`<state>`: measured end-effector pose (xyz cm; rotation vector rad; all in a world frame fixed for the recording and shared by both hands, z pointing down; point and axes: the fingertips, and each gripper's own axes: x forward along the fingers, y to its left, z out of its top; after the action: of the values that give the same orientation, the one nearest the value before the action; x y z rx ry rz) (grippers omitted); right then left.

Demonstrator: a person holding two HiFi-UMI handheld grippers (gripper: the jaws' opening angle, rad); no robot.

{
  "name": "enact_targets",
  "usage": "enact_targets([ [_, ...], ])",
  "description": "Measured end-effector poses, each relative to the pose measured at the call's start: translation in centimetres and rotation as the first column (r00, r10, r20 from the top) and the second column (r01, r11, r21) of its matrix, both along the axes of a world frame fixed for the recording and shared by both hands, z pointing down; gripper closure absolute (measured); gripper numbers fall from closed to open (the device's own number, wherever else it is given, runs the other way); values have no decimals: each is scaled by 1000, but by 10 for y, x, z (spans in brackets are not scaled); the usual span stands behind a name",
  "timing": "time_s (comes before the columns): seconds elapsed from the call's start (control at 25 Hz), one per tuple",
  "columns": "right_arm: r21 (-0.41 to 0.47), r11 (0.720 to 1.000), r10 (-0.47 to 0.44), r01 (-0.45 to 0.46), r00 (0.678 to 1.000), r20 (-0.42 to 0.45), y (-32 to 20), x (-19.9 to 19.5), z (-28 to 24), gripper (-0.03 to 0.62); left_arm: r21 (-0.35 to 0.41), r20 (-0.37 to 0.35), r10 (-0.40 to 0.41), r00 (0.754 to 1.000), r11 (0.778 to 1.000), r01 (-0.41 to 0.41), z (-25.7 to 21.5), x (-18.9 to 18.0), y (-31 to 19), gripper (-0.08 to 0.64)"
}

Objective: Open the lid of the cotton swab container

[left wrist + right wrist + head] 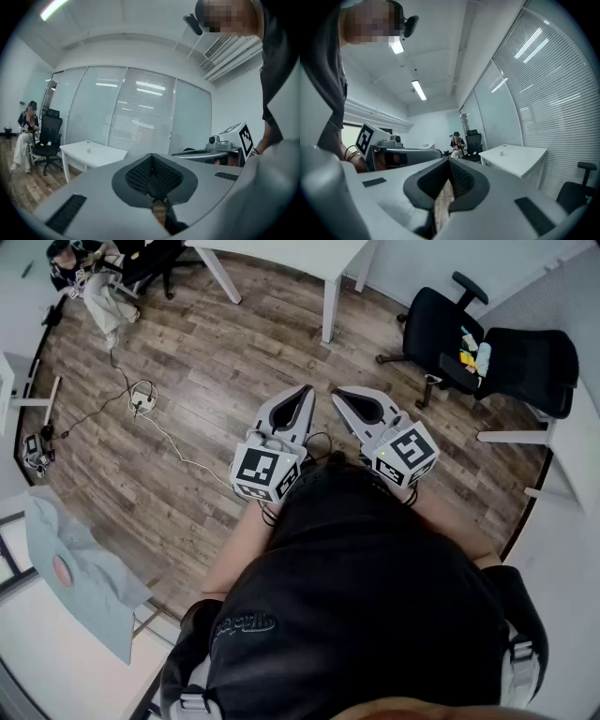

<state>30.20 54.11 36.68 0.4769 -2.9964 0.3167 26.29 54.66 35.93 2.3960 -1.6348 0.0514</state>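
No cotton swab container shows plainly in any view. A tiny object (87, 150) stands on a white table (101, 157) across the room, too small to identify; it appears as the tiny object (502, 152) in the right gripper view. My left gripper (306, 392) and right gripper (338, 394) are held side by side close to the person's body, above the wooden floor, pointing forward. Both are shut with nothing between the jaws. In its own view the left gripper (151, 156) has its pads pressed together, and so does the right gripper (449, 162).
A white table (309, 261) stands ahead, with two black office chairs (448, 326) to its right. A person sits on a chair at the far left (92, 282). A cable and a socket block (141, 399) lie on the wooden floor. A grey cloth (84, 577) lies at the left.
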Motion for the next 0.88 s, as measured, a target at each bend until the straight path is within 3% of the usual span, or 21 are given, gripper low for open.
enact_targets([
  [0.88,-21,1000,-17,17,1000,7,-21,-33,8,569,-12,-35,3,999,1000,-4,10,-32,-24,545],
])
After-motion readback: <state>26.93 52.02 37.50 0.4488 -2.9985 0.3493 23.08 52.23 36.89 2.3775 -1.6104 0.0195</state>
